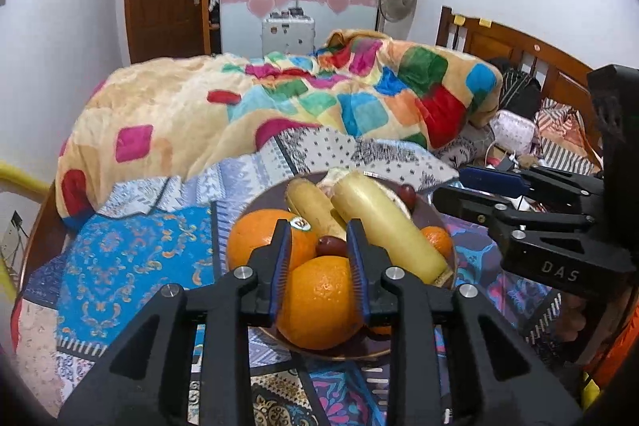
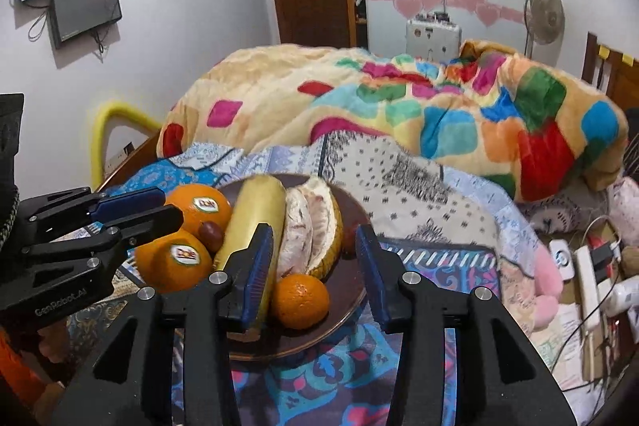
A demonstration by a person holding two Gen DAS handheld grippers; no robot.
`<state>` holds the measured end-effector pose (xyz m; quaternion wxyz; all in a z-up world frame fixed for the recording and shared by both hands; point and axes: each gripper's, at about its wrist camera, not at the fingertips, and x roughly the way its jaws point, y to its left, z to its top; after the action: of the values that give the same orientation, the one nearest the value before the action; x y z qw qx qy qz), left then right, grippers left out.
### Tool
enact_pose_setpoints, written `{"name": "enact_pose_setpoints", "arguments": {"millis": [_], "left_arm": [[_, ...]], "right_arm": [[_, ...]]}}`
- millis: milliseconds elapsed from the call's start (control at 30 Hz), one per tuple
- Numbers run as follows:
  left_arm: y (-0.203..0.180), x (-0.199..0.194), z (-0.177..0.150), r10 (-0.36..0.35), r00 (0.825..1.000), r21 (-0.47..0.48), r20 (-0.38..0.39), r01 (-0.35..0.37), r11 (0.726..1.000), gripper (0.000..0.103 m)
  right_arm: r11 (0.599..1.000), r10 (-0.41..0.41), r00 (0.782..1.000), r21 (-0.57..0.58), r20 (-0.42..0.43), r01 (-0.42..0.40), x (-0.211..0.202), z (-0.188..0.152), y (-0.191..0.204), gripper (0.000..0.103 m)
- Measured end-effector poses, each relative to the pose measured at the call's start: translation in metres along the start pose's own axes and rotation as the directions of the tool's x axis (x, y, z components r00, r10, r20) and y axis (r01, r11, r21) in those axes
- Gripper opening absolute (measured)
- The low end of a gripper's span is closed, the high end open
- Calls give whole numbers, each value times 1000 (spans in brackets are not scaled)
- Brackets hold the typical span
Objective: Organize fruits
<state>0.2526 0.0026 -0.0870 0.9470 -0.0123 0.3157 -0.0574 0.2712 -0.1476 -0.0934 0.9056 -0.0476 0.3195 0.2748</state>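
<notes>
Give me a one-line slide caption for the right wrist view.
Right gripper open above a dark plate of oranges, banana and peeled pomelo on a patterned bedspread.

Even indoor light, sharp centre, fisheye warp w/ dark corners.

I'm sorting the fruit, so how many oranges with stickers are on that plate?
2. One stickered orange sits at the plate's near left edge; the other stickered orange is just behind it. The smaller orange fruit shows no sticker, though one may be hidden.
</notes>
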Motion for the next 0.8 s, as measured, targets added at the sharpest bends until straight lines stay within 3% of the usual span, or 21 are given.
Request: {"name": "enact_pose_setpoints", "arguments": {"millis": [267, 467, 567, 700, 800], "left_arm": [[-13, -82, 5, 43, 987, 7, 154, -44, 999, 28], [-28, -155, 0, 47, 960, 4, 274, -50, 999, 32], [-36, -189, -6, 54, 943, -8, 330, -54, 998, 45], [-46, -227, -16, 64, 920, -18, 387, -62, 998, 61], [-50, -250, -26, 75, 906, -24, 417, -71, 997, 75]], "right_arm": [[1000, -15, 991, -25, 136, 18, -71, 10, 18, 40], [999, -28, 958, -26, 286, 37, -147, 7, 41, 40], [998, -39, 930, -40, 364, 57, -184, 0, 58, 41], [995, -60, 888, -45, 457, 91, -223, -12, 79, 56], [993, -87, 853, -28, 514, 118, -245, -24, 92, 62]]}}
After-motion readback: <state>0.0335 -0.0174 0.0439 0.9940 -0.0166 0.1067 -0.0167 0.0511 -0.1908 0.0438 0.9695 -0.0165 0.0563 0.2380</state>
